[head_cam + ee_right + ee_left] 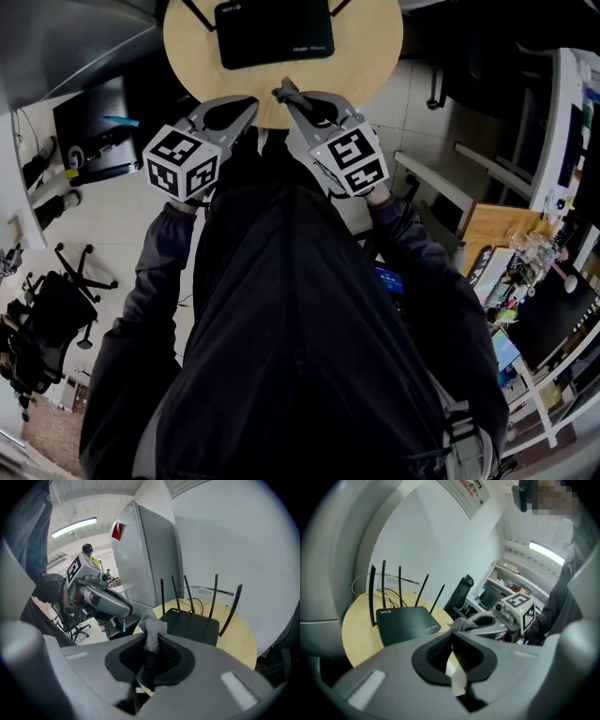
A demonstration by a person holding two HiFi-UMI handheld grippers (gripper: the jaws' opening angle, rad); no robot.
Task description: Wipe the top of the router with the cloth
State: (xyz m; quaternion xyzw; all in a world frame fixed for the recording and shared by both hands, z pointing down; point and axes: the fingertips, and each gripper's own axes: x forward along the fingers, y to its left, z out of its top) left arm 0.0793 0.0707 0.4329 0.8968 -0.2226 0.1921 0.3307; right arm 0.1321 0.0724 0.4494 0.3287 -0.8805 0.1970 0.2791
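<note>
At the top centre of the head view, the black router lies flat on a round wooden table, with its antennas standing up. Just below it, over the table's near edge, the right gripper pinches a grey cloth, apart from the router. To its left, the left gripper has its jaws closed together, seemingly empty. An office chair stands at lower left.
</note>
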